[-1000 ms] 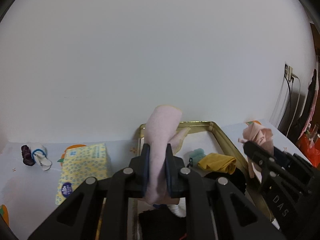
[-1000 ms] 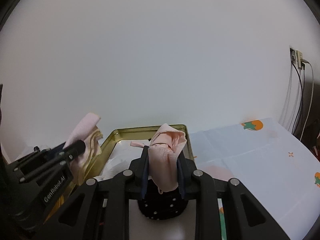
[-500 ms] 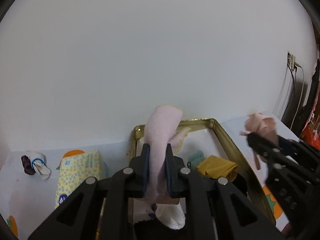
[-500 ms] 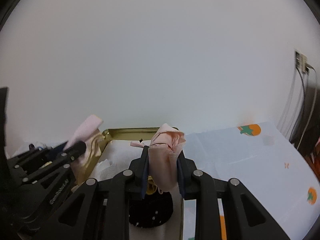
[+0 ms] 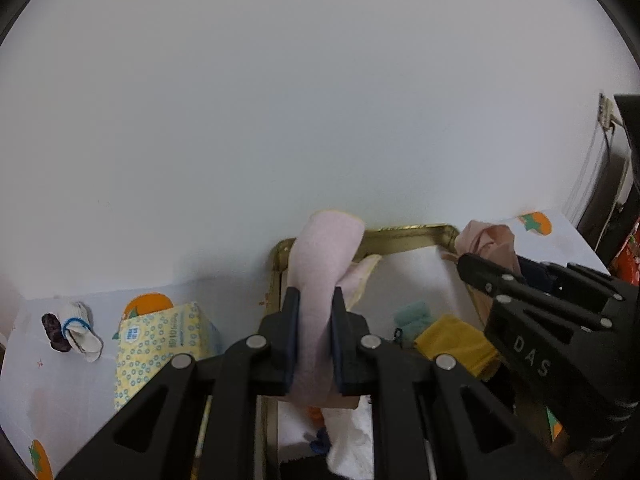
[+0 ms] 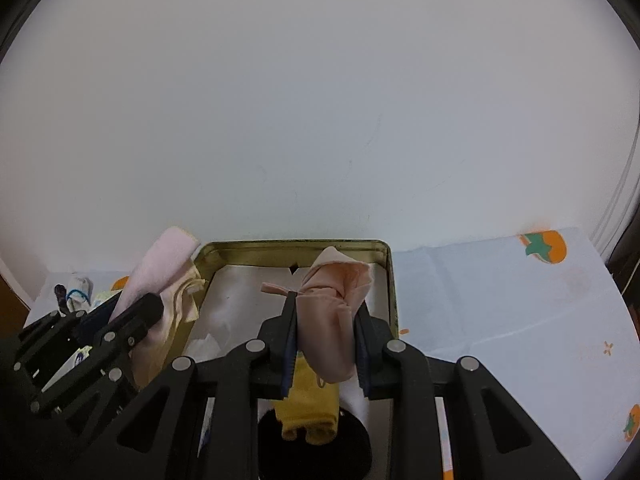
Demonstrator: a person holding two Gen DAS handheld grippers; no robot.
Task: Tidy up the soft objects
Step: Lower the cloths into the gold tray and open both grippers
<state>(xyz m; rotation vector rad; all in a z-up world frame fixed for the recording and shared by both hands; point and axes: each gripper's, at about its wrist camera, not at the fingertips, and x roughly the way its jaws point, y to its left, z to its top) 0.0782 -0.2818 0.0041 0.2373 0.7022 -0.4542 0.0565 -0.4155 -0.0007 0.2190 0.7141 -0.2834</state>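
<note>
My left gripper (image 5: 313,300) is shut on a pale pink cloth (image 5: 320,264) and holds it above the left rim of a gold tin box (image 5: 404,236). My right gripper (image 6: 325,308) is shut on a peach cloth (image 6: 332,300) over the same tin (image 6: 296,246). Inside the tin lie a yellow cloth (image 5: 452,344), a teal cloth (image 5: 412,312), a white cloth (image 5: 344,444) and a black item (image 6: 316,452). The left gripper and pink cloth also show in the right wrist view (image 6: 160,264); the right gripper also shows in the left wrist view (image 5: 500,276).
A yellow patterned tissue pack (image 5: 160,344) lies left of the tin. A white sock with a dark item (image 5: 72,328) lies further left. The tablecloth (image 6: 500,304) has orange fruit prints. A white wall stands just behind. Cables (image 5: 592,184) hang at the right.
Both grippers have moved forward over the tin while keeping hold of their cloths. The right gripper now sits over the yellow cloth.
</note>
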